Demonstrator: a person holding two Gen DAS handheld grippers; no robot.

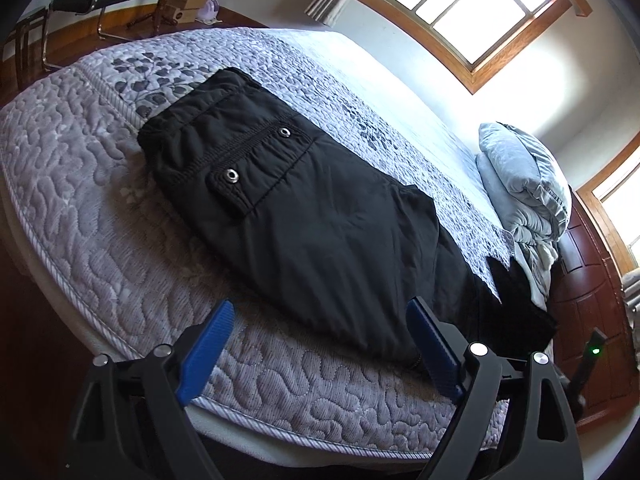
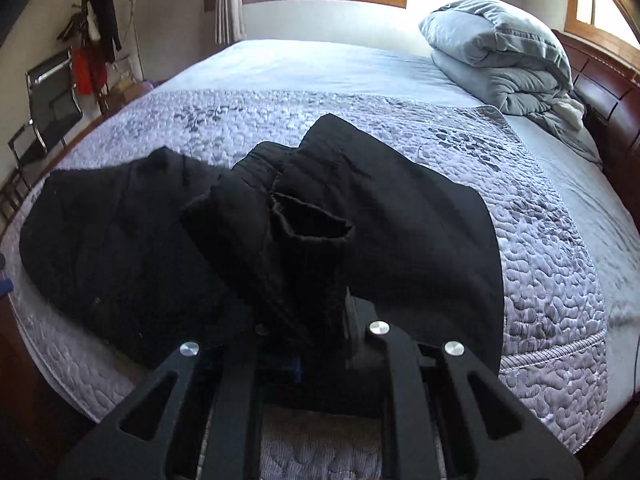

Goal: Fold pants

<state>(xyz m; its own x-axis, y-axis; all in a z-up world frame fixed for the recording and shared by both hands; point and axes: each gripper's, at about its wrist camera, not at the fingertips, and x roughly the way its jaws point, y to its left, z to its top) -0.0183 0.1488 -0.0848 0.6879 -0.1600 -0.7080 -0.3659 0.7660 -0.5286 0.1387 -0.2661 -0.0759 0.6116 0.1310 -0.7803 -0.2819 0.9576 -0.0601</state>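
Note:
Black pants (image 1: 304, 208) lie on the quilted bed (image 1: 100, 200), with the waistband and its two metal snaps at the far left. My left gripper (image 1: 322, 306) hovers open over the near part of the pants, close to the bed's edge. Its blue pads (image 1: 208, 344) stand wide apart and nothing is pinched between them. In the right wrist view my right gripper (image 2: 320, 320) is shut on the leg ends of the pants (image 2: 312, 220), which stick up in front of the camera and hide the fingertips. The rest of the pants (image 2: 120, 240) drapes back onto the quilt (image 2: 552, 280).
A folded grey duvet (image 2: 500, 56) sits at the head of the bed by the dark wooden headboard (image 2: 608, 92). A black chair (image 2: 52, 96) and a coat stand (image 2: 92, 32) stand by the left wall. The bed's near edge (image 1: 280, 428) drops to the floor.

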